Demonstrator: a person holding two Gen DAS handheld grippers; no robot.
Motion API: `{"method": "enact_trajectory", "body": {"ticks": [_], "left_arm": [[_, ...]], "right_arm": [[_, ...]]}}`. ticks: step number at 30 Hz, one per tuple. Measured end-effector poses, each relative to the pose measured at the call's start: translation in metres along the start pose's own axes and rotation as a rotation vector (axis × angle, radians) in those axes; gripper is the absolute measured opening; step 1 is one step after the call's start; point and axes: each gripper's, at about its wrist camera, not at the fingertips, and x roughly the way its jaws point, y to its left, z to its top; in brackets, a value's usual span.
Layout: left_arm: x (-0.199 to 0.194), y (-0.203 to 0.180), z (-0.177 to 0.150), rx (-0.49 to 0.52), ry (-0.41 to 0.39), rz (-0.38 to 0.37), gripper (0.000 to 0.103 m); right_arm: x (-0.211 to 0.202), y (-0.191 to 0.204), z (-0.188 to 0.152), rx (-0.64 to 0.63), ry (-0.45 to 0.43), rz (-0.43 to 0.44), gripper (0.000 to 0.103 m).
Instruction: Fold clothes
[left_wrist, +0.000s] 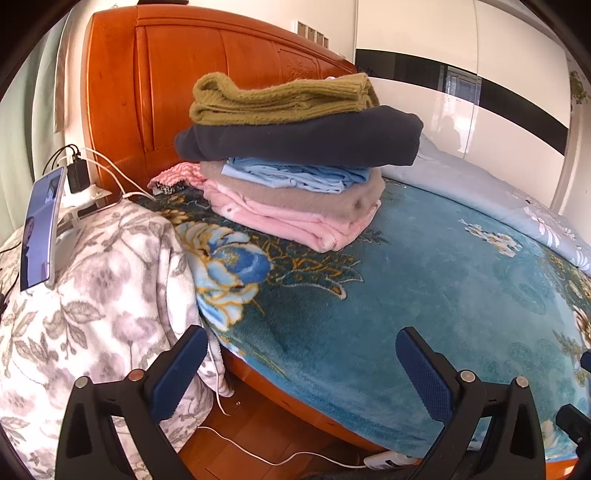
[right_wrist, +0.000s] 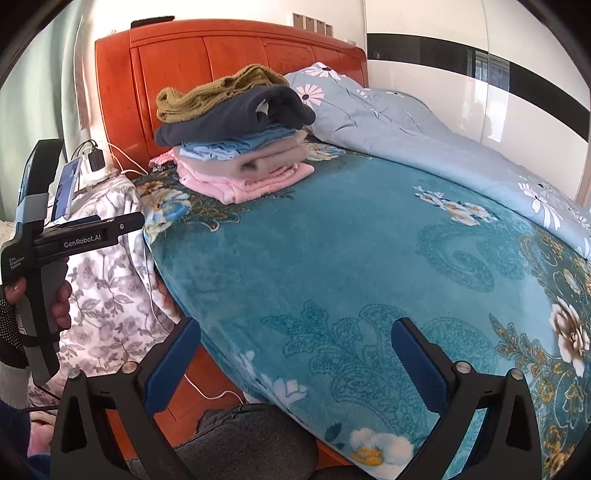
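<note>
A stack of folded clothes (left_wrist: 295, 162) sits on the teal floral blanket (left_wrist: 424, 280) near the orange headboard: olive knit on top, then dark navy, light blue, beige and pink. The stack also shows in the right wrist view (right_wrist: 236, 147). My left gripper (left_wrist: 301, 373) is open and empty, over the bed's near edge, well short of the stack. My right gripper (right_wrist: 295, 365) is open and empty above the blanket (right_wrist: 351, 258). The left gripper's body (right_wrist: 74, 240) shows at the left of the right wrist view, held in a hand.
A grey floral cloth (left_wrist: 92, 295) covers a bedside stand at the left, with a phone (left_wrist: 38, 232), chargers and white cables on it. A light blue floral quilt (right_wrist: 443, 147) lies along the bed's far right side. Wooden floor (left_wrist: 258, 435) lies below the bed's edge.
</note>
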Motion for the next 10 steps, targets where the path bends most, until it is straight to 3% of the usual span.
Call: {"method": "enact_trajectory", "body": {"ticks": [10], "left_arm": [[0.0023, 0.0055, -0.0044, -0.001, 0.005, 0.014, 0.103]], "right_arm": [[0.0042, 0.0060, -0.0023, -0.011, 0.029, -0.006, 0.103]]}}
